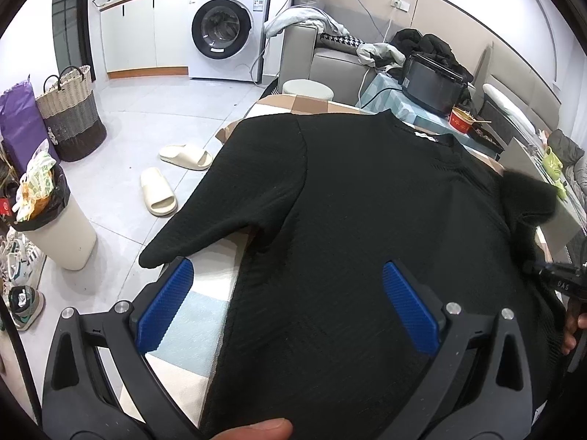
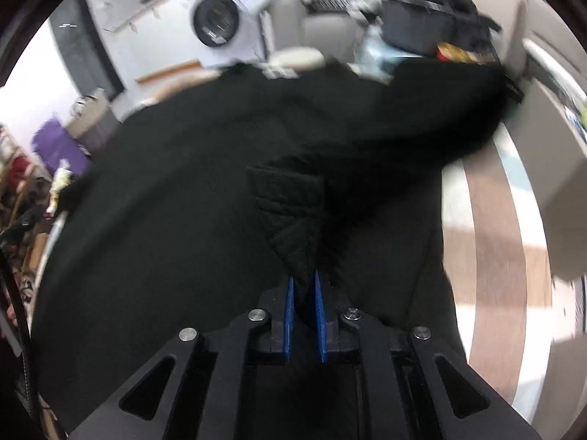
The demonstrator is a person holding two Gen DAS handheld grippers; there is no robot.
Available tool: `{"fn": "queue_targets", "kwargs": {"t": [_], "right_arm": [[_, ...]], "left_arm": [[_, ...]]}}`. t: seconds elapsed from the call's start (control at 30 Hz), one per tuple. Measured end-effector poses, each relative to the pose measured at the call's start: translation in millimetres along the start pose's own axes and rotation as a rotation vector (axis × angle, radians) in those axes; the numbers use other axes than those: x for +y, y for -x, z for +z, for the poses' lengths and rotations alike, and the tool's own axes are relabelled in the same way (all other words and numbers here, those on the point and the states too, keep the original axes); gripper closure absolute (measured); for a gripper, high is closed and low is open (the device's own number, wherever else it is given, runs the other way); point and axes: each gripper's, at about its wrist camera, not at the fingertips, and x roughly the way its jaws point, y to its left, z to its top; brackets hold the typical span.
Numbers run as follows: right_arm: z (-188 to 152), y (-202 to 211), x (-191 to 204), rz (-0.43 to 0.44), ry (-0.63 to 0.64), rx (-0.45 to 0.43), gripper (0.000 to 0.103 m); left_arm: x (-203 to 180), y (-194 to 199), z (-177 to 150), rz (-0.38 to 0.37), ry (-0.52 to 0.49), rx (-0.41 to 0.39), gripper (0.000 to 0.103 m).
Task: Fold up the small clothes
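A black short-sleeved shirt (image 1: 348, 220) lies spread on a checked tablecloth (image 1: 205, 315), collar at the far end, its left sleeve (image 1: 220, 216) hanging over the table edge. My left gripper (image 1: 288, 275) is open just above the shirt's lower left side, its blue pads (image 1: 165, 304) straddling the shirt's side edge. My right gripper (image 2: 303, 286) is shut on a fold of the black shirt (image 2: 290, 212) and holds it lifted; the view is blurred. The right sleeve (image 2: 458, 117) trails up to the right. The right gripper's body shows at the right edge of the left wrist view.
Beyond the table stand a round stool (image 1: 308, 90), a black appliance (image 1: 433, 80) and a red bowl (image 1: 464, 121). On the floor to the left are slippers (image 1: 172, 176), a bin (image 1: 55, 227), a woven basket (image 1: 71, 113) and a washing machine (image 1: 227, 29).
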Motion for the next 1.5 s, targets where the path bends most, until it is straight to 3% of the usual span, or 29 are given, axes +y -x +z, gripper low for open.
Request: {"fn": "queue_targets", "kwargs": {"t": [0.07, 0.13, 0.17, 0.2, 0.33, 0.5, 0.6, 0.67, 0.83, 0.87, 0.93, 0.97, 1.0, 1.1, 1.17, 1.23, 1.3, 1.33, 1.43, 1.5], "right_arm": [[-3, 5, -9, 0.023, -0.050, -0.017, 0.084], [-2, 14, -17, 0.070, -0.096, -0.067, 0.068], [-4, 21, -21, 0.090, -0.120, -0.105, 0.053], [-4, 29, -25, 0.100, -0.148, -0.148, 0.044], [2, 39, -44, 0.164, -0.269, -0.218, 0.039], [1, 35, -79, 0.201, -0.513, -0.225, 0.039], [-1, 25, -102, 0.295, -0.690, -0.225, 0.039], [3, 18, -109, 0.319, -0.739, -0.223, 0.039], [20, -1, -118, 0.266, -0.803, -0.223, 0.041], [24, -5, -119, 0.234, -0.815, -0.227, 0.053], [33, -11, -119, 0.194, -0.811, -0.233, 0.072], [41, -14, -116, 0.220, -0.789, -0.247, 0.083], [49, -12, -108, 0.259, -0.745, -0.251, 0.085], [77, -1, -74, 0.492, -0.511, -0.284, 0.082], [80, 18, -57, 0.546, -0.394, -0.321, 0.069], [75, 25, -59, 0.384, -0.388, -0.320, 0.063], [69, 21, -66, 0.106, -0.379, -0.241, 0.062], [64, 13, -72, 0.028, -0.385, -0.182, 0.062], [52, -7, -84, 0.015, -0.416, -0.093, 0.061], [50, -15, -84, -0.045, -0.390, -0.076, 0.062]], "left_arm": [[3, -1, -1, 0.000, 0.004, 0.003, 0.001], [4, -3, -1, 0.001, 0.009, 0.007, 0.001], [5, -4, -1, 0.001, 0.011, 0.009, 0.001], [5, -5, -1, 0.000, 0.012, 0.010, 0.001], [6, -6, -2, 0.000, 0.012, 0.009, 0.001], [6, -6, -2, -0.002, 0.014, 0.010, 0.001], [6, -6, -2, -0.001, 0.015, 0.010, 0.001], [6, -6, -2, -0.001, 0.016, 0.010, 0.001], [7, -7, -1, -0.003, 0.018, 0.013, 0.001], [7, -8, -1, -0.004, 0.019, 0.016, 0.001], [8, -9, -2, -0.004, 0.019, 0.021, 0.001], [7, -9, -2, -0.004, 0.019, 0.021, 0.001], [8, -9, -2, -0.004, 0.018, 0.021, 0.001], [8, -10, -3, 0.001, 0.017, 0.022, 0.001], [7, -10, -3, 0.001, 0.016, 0.020, 0.001], [7, -11, -4, 0.001, 0.016, 0.017, 0.001], [8, -11, -4, 0.001, 0.018, 0.019, 0.001], [6, -11, -5, -0.001, 0.018, 0.020, 0.001], [8, -12, -4, 0.009, 0.015, 0.020, 0.001], [10, -12, -5, 0.015, 0.022, 0.020, 0.001]]}}
